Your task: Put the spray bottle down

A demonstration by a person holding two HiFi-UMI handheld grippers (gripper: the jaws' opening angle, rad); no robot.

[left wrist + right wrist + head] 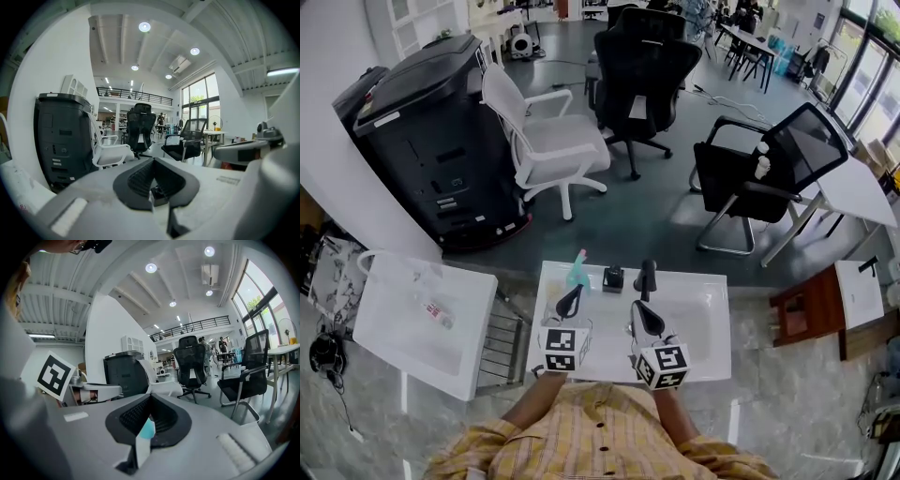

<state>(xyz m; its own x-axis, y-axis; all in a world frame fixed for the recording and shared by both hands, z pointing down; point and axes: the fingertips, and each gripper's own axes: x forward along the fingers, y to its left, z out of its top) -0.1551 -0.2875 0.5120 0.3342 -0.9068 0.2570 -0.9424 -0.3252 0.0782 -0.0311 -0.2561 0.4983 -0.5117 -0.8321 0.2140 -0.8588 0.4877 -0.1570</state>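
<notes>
Head camera: looked steeply down on my table [703, 309]. Cameras on my left gripper [576, 292] and right gripper [637, 307]: sat close behind jaws, faced near level; all shared the black chair [642, 70].

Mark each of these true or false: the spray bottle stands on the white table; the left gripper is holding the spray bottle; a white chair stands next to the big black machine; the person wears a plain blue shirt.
1. The spray bottle stands on the white table. True.
2. The left gripper is holding the spray bottle. False: its jaws are shut on nothing, and the bottle stands on the table just beyond its tips.
3. A white chair stands next to the big black machine. True.
4. The person wears a plain blue shirt. False: the shirt is yellow and checked.
</notes>
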